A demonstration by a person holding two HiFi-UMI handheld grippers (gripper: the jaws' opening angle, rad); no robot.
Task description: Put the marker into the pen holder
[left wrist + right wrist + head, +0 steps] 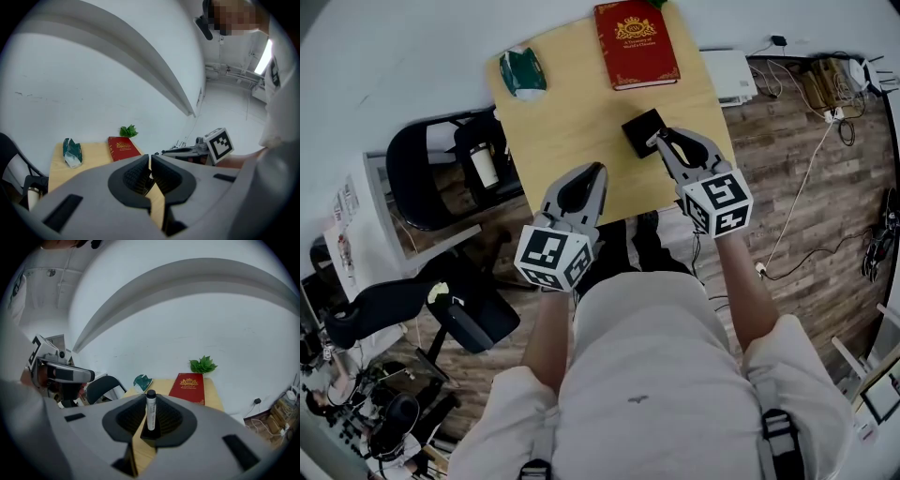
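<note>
so the right tool [659, 142] seems clenched on the white black-capped marker [151, 411], holding it upright so it drops straight into the square black pen holder [642, 132]; left tool [150, 161] is closed, empty

Table [572, 141] ahead, far edge against wall. Book [636, 42] at far edge, right of middle; plant [203, 364] behind it. Packet [522, 72] at far left corner. Holder [639, 129] on right part, nearer than book. Marker [151, 408] upright between right gripper [655, 141] tips, lower end seemingly in holder. Left gripper [598, 171] over near edge, left of holder. Chair [431, 178] left of table.
</note>
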